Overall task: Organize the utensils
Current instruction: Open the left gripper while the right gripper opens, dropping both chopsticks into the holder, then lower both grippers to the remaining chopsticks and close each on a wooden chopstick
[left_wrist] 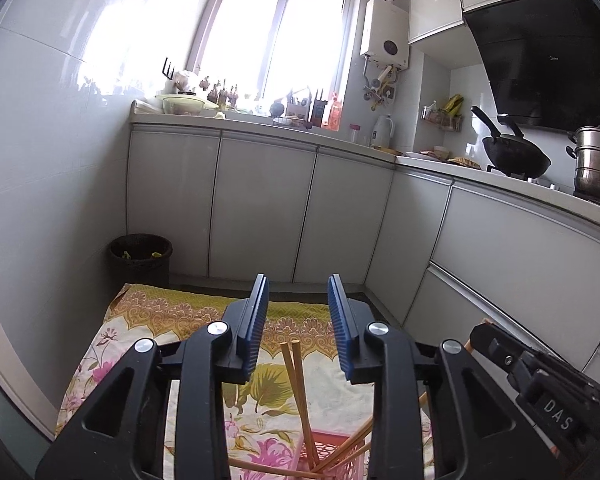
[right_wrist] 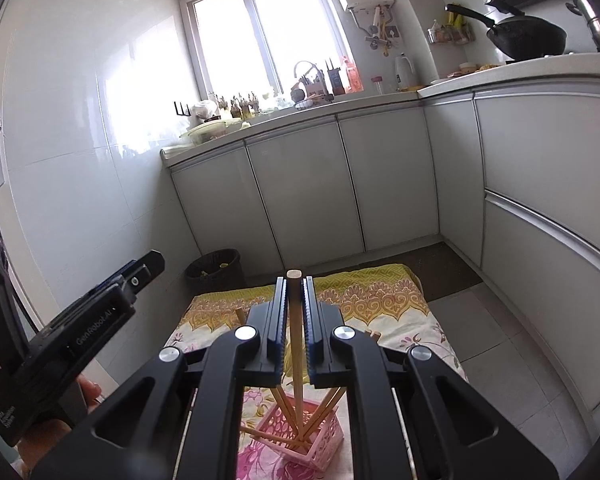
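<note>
While the right tongs (right_wrist: 294,316) stood clamped on 1 chopstick (right_wrist: 296,344), that stick ran nearly upright between the blue pads, its blunt top showing just above the fingertips and its lower end reaching down into the pink basket (right_wrist: 324,436) directly below. My reading is that the coming move turned on this vertical line: the stick's long axis already pointed into the basket mouth, so a release or a short drop should seat it. The basket sat on the flowered cloth (right_wrist: 400,312) spread over the floor, not on a counter.

The left tongs (left_wrist: 298,320) stood apart with nothing between the pads; 2 chopsticks rose side by side below that gap, leaning out of the same basket (left_wrist: 320,446). Both tongs hung over the basket, the right one nearer to finishing its placement.

Counted in the right wrist view: 1 basket, 1 held stick, and roughly 6 more sticks fanned out in the basket, though overlap made that count uncertain. 1 dark bin (right_wrist: 216,268) stood beyond the cloth.
</note>
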Demonstrator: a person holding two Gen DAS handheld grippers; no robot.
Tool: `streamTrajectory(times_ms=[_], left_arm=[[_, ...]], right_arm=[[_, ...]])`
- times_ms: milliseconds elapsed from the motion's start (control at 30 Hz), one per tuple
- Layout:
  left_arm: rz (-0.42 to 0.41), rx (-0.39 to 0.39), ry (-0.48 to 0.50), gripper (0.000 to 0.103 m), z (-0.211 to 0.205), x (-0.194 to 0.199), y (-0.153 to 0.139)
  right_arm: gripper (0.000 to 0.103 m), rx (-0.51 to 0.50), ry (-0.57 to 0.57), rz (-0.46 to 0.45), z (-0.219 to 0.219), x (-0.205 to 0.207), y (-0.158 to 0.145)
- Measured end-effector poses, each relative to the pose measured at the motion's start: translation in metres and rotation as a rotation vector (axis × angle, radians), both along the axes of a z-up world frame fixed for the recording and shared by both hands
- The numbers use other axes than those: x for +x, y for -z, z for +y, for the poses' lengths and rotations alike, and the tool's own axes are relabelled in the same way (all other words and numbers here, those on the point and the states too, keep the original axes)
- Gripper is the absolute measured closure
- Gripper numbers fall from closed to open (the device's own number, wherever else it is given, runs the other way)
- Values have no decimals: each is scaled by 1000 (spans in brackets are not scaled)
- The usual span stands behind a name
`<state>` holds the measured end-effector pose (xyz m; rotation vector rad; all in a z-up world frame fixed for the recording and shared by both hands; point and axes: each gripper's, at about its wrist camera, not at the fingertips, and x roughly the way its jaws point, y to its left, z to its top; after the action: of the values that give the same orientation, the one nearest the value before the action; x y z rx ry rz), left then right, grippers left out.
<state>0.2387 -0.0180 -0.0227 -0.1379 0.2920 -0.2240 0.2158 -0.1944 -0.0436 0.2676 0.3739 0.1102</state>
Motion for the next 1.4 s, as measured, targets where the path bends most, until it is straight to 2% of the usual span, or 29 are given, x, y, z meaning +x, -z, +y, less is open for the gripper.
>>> streamTrajectory(times_ms=[67,200,300,500,600,667,833,1000,1167,1267,1400], left_arm=[[-2,0,-7,71,3,-1,0],[-6,-5,-13,70,8,-5,-3],[-8,-7,-16,64,11,-10,-5],[-17,-9,-16,52,15,-27,-10],[-25,-3,-21,39,17,-40,-12],[-35,-8,-28,25,19,-52,-12],[-39,1,-24,8,21,-80,-11],[-2,32,14,7,16,-105,0],[96,106,77,7,1,-118,27],[198,186,170,7,-20,-116,47],[373,397,291,7,-64,-104,82]], right_arm=[[92,11,6,17,0,3,5],[56,47,45,26,-6,3,9],[54,49,59,25,-9,-1,8],[20,68,112,1,-14,-20,4],[12,74,138,-10,-18,-34,2],[8,75,144,-8,-21,-43,0],[7,78,192,15,-32,-69,2],[7,111,243,76,-51,-99,16],[7,139,286,149,-70,-137,39],[7,142,321,194,-83,-166,58],[7,161,341,277,-100,-197,90]])
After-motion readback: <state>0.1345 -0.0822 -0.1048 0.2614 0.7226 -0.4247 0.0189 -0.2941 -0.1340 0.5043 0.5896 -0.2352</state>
